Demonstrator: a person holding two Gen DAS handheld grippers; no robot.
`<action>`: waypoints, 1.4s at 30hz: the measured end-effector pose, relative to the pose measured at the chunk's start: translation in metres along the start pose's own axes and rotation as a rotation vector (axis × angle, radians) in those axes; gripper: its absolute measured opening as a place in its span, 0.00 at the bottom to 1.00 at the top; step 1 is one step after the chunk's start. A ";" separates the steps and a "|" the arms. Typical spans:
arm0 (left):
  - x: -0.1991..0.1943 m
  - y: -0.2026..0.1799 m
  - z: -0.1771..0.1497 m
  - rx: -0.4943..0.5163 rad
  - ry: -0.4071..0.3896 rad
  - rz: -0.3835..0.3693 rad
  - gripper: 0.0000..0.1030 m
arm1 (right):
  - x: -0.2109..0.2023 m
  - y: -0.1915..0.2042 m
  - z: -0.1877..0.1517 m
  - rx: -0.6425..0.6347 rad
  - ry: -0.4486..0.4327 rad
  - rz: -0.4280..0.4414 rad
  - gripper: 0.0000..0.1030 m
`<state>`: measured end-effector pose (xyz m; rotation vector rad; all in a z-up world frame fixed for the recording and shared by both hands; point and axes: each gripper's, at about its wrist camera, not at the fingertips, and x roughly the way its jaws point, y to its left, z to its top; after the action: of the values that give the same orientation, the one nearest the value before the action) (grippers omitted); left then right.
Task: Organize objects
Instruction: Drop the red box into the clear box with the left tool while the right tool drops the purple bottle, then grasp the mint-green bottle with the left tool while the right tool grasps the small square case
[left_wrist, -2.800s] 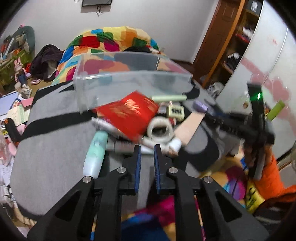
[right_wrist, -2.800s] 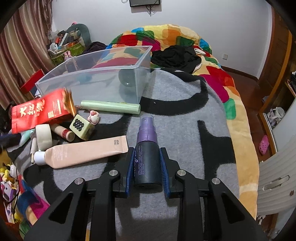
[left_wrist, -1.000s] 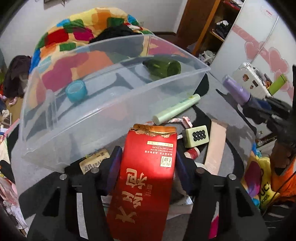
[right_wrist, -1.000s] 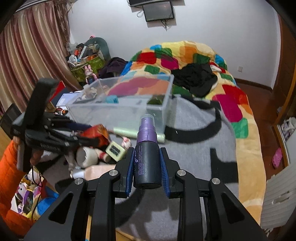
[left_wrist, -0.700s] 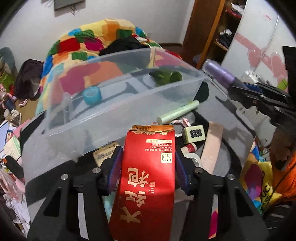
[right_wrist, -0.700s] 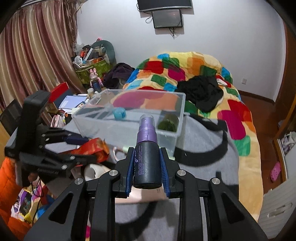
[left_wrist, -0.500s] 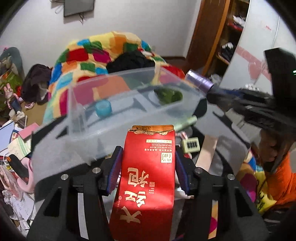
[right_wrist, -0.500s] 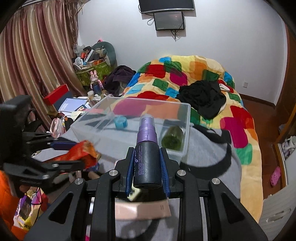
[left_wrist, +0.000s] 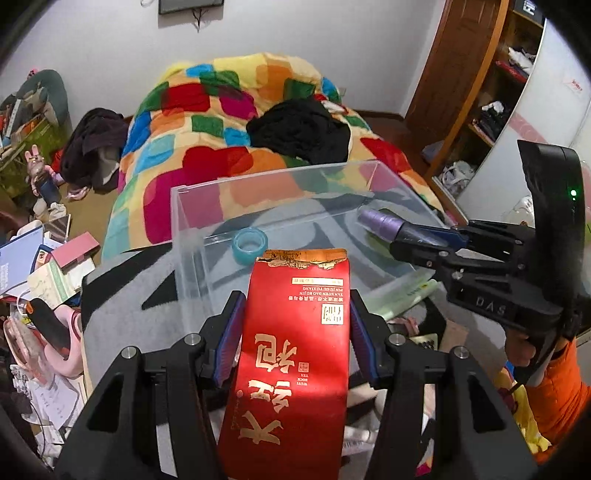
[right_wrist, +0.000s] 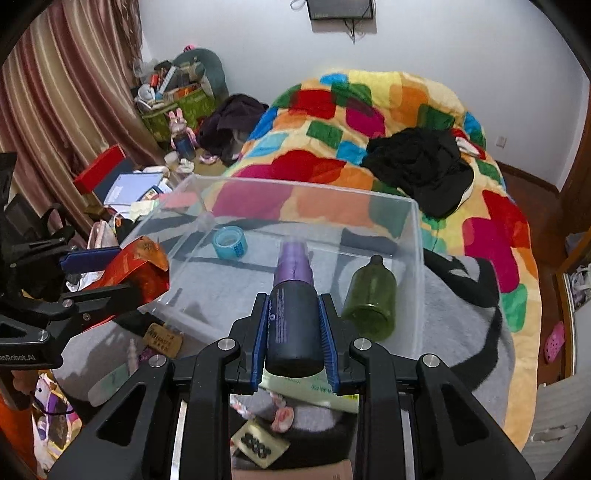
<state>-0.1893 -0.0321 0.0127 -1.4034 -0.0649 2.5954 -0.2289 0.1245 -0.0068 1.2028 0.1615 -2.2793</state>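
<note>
My left gripper (left_wrist: 295, 314) is shut on a red tea packet (left_wrist: 295, 354) and holds it above the near wall of the clear plastic bin (left_wrist: 192, 236). My right gripper (right_wrist: 293, 314) is shut on a dark spray bottle with a purple cap (right_wrist: 293, 295), held over the bin's near edge (right_wrist: 419, 258). The bottle also shows in the left wrist view (left_wrist: 391, 227), and the packet shows in the right wrist view (right_wrist: 136, 269). Inside the bin lie a blue tape roll (right_wrist: 229, 242) and a green bottle (right_wrist: 371, 299).
The bin stands on a grey and black blanket (right_wrist: 461, 332). Below the grippers lie a pale green tube (right_wrist: 314, 391), a mahjong-like tile (right_wrist: 258, 445) and other small items. A colourful quilt (right_wrist: 369, 129) lies behind. Clutter fills the floor at left (left_wrist: 44, 266).
Both grippers have risen and moved forward over the bin with their objects. Earlier still, the left gripper was empty and took hold of the red packet.
</note>
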 end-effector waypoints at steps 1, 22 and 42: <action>0.005 0.000 0.003 0.003 0.015 0.000 0.52 | 0.003 0.000 0.001 -0.002 0.007 -0.003 0.23; -0.039 -0.021 -0.023 0.065 -0.102 0.054 0.57 | -0.040 0.013 -0.022 -0.048 -0.070 0.020 0.38; -0.044 0.003 -0.123 -0.067 -0.101 0.109 0.67 | -0.057 0.011 -0.096 -0.020 -0.065 -0.025 0.60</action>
<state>-0.0634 -0.0497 -0.0195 -1.3315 -0.0925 2.7773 -0.1283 0.1723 -0.0166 1.1212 0.1762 -2.3293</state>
